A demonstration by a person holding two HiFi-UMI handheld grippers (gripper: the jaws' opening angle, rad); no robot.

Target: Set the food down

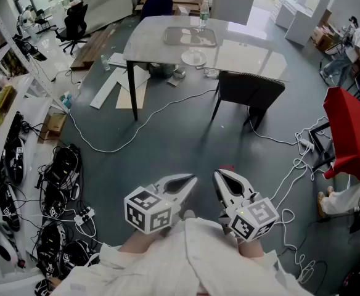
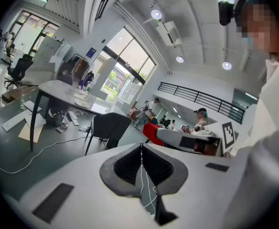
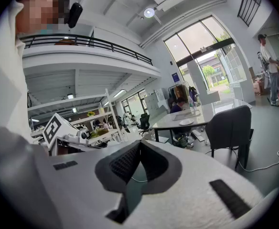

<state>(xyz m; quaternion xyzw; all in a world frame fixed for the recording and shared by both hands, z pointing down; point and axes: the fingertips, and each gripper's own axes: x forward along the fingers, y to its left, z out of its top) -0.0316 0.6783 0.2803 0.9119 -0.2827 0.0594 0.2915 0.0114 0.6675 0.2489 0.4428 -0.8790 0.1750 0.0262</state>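
The grey floor (image 1: 174, 140) is taking up most of the room, with a white cable (image 1: 144, 117) trailing across it from under the pale table (image 1: 248, 51), which is standing well away from the person holding the grippers. A dark chair (image 1: 251, 90) is sitting at the table's near right corner, and something red (image 1: 351, 131) is standing off at the right side of the room. Flat white boards (image 1: 109, 86) are lying on the floor by the table's near left leg.

On the table, a clear tray (image 1: 166, 37) is resting towards the far edge, a small white plate (image 1: 194, 58) is lying just inside the near edge, and a bottle (image 1: 203, 15) is standing at the far edge. Whether the tray or the plate is carrying food is too far off to tell.

The person is keeping both tools close to the body, above the floor. The left gripper (image 1: 191, 179) is pointing forward with its jaws pressed together on nothing, and the right gripper (image 1: 219, 173) beside it is doing the same, tips closed and empty. The two are near each other but apart.
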